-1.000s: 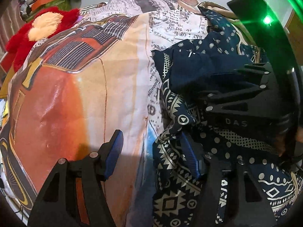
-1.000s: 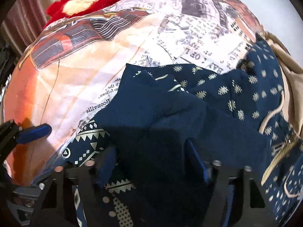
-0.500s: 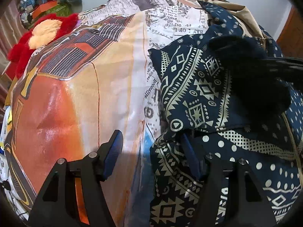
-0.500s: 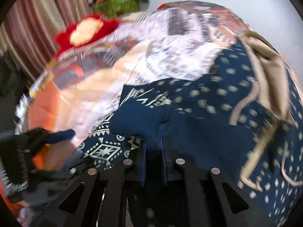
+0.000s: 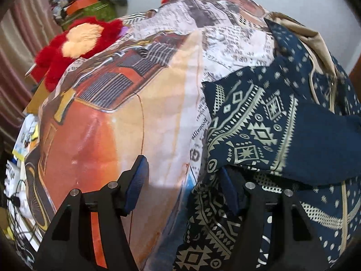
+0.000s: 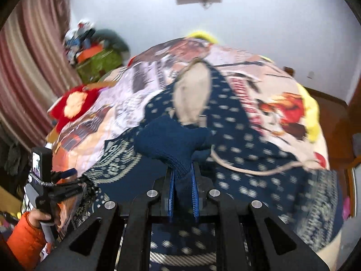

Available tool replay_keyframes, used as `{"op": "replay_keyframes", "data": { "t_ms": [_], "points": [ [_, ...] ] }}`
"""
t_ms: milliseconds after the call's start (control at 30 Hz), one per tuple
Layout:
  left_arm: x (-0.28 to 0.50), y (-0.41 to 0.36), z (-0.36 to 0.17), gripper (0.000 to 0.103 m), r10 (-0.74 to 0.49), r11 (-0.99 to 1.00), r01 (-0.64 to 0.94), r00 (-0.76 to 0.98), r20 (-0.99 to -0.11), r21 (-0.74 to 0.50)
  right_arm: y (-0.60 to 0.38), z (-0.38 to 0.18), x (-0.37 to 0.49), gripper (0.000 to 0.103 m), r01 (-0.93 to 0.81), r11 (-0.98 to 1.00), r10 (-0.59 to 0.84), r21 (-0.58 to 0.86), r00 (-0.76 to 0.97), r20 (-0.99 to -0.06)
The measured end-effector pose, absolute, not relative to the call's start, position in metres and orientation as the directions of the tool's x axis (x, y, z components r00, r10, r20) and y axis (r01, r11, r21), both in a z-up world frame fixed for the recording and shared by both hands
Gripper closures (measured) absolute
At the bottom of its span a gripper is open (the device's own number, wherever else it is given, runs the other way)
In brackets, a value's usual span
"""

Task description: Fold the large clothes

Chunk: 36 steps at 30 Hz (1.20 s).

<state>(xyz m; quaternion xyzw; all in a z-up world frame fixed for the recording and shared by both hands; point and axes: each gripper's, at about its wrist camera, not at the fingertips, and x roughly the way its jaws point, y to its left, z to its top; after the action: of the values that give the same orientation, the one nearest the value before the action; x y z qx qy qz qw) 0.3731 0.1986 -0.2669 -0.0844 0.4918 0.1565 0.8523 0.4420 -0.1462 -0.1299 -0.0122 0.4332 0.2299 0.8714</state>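
Note:
A large navy jacket (image 5: 259, 122) with cream geometric and dot patterns and a beige lining lies spread on the printed bedspread (image 5: 108, 117). It also shows in the right wrist view (image 6: 237, 140). My right gripper (image 6: 183, 180) is shut on the jacket's plain navy knit cuff (image 6: 171, 144) and holds it lifted above the garment. My left gripper (image 5: 183, 180) is open over the jacket's left edge, its right finger against the patterned fabric and its left finger over the bedspread. It shows at the lower left of the right wrist view (image 6: 65, 176), held by a hand in an orange sleeve.
A red plush toy (image 5: 76, 45) lies at the bed's far left. Boxes and clutter (image 5: 88, 2) stand by the curtain beyond it. A yellow cushion (image 6: 311, 113) lies at the bed's right side. A wooden floor (image 6: 331, 113) lies beyond.
My right gripper has shut on the navy cuff and lifted it up and back, out of the left wrist view. The left gripper has stayed open at the jacket's edge.

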Motion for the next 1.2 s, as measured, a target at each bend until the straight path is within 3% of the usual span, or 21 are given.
{"op": "replay_keyframes", "data": {
  "t_ms": [267,500,633,667,733,767,800,933,1200],
  "points": [
    [0.37,0.183,-0.287,0.04,0.221,0.937,-0.342,0.408,-0.886,0.076,-0.211,-0.165,0.436,0.092,-0.313,0.936,0.302,0.161,0.479,-0.824],
    [0.368,0.153,-0.307,0.04,0.359,0.929,-0.234,0.391,-0.847,0.286,-0.232,-0.208,0.449,0.091,-0.218,0.963,0.225,0.161,0.311,-0.923],
    [0.364,0.153,-0.308,0.04,0.359,0.929,-0.241,0.407,-0.84,0.28,-0.227,-0.218,0.453,0.091,-0.224,0.968,0.175,0.113,0.28,-0.944],
    [0.364,0.154,-0.308,0.039,0.355,0.93,-0.242,0.407,-0.841,0.276,-0.225,-0.218,0.453,0.089,-0.235,0.968,0.16,0.094,0.279,-0.947],
    [0.363,0.154,-0.308,0.039,0.355,0.931,-0.238,0.409,-0.84,0.278,-0.223,-0.218,0.453,0.073,-0.258,0.965,0.111,0.034,0.29,-0.951],
    [0.362,0.154,-0.308,0.039,0.356,0.931,-0.235,0.411,-0.839,0.279,-0.222,-0.217,0.452,0.054,-0.269,0.963,0.063,-0.025,0.311,-0.948],
    [0.363,0.155,-0.308,0.039,0.355,0.932,-0.233,0.414,-0.839,0.279,-0.222,-0.217,0.451,0.042,-0.286,0.956,0.03,-0.07,0.333,-0.942],
    [0.363,0.156,-0.307,0.039,0.347,0.935,-0.227,0.414,-0.842,0.274,-0.23,-0.218,0.442,0.036,-0.335,0.931,-0.004,-0.146,0.39,-0.921],
    [0.348,0.164,-0.297,0.039,0.387,0.919,-0.232,0.384,-0.838,0.318,-0.262,-0.199,0.436,0.035,-0.221,0.944,-0.119,-0.245,0.464,-0.878]
  ]
}}
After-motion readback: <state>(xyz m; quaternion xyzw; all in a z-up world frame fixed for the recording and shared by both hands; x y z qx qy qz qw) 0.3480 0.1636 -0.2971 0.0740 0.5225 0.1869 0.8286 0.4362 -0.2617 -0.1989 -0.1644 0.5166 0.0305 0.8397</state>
